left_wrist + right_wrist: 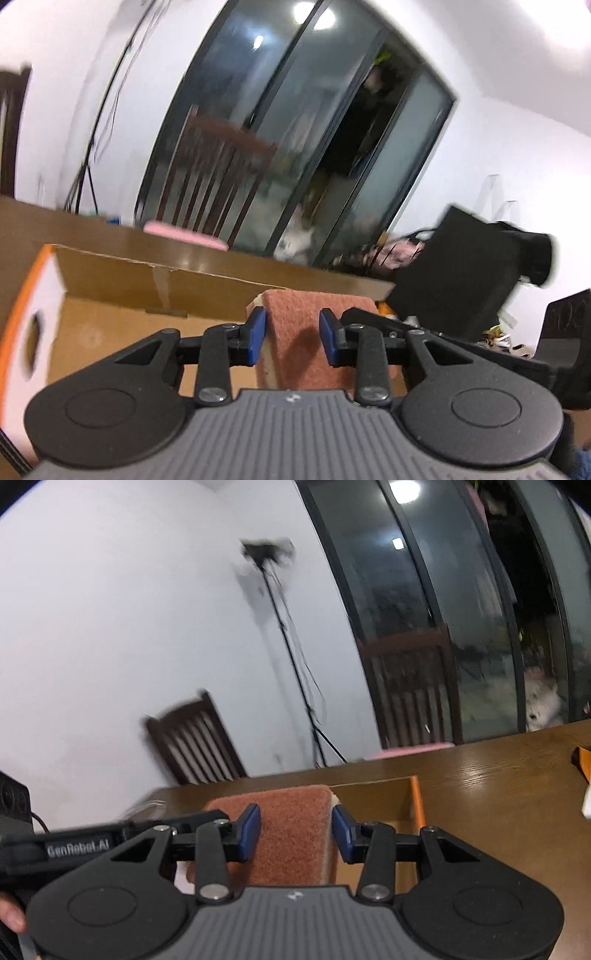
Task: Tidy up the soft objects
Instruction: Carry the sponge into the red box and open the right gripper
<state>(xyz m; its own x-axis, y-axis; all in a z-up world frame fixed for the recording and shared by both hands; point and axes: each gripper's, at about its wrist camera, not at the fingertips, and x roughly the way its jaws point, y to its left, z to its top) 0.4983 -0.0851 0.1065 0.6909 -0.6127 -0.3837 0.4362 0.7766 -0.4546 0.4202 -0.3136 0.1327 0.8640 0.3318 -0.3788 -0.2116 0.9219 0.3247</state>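
A white-walled room with dark sliding glass doors stands behind a brown wooden surface. In the left wrist view, a slatted wooden chair with a pink cushion sits at the far edge of the surface. An open cardboard box with an orange-and-white side lies on the surface, just ahead of the left gripper. That gripper's blue pads stand apart, and a terracotta sponge with a pale foam layer lies between them; the left pad looks to touch its edge, while a gap shows at the right pad. The sponge sits over the box's open top, toward its right end. The black body of the other gripper fills the right of this view.

In the right wrist view, the right gripper has its blue pads spread either side of the same sponge, with a narrow gap visible at the right pad. The box shows just beyond the sponge, its orange edge to the right. A dark chair and a tripod stand stand by the wall past the far edge.
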